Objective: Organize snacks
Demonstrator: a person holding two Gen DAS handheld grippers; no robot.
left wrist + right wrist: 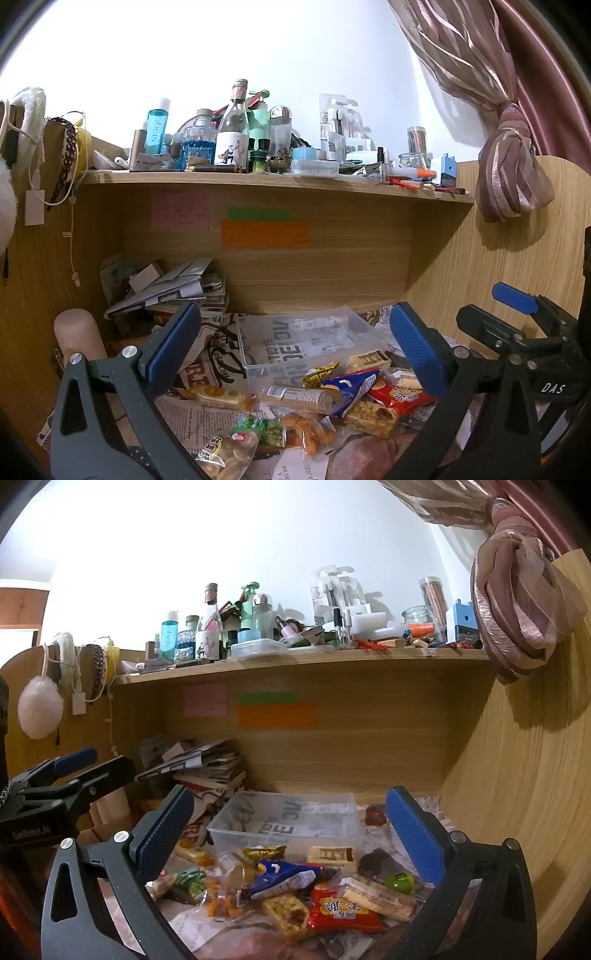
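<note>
— What was the desk (373,794) carrying?
— Newsprint paper (199,417) covered it, with a clear plastic bin (288,823), loose snack packets (280,882) in front, and stacked papers (207,764) back-left.

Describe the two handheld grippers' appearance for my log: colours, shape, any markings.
Both match: the left gripper and right gripper have dark grey-black plastic frames with triangular cut-outs, silver screw heads, and blue textured pads on flat fingers. White lettering: "DAS" on the right one, "GenRobot.AI" on the left one. No sleeves visible.
</note>
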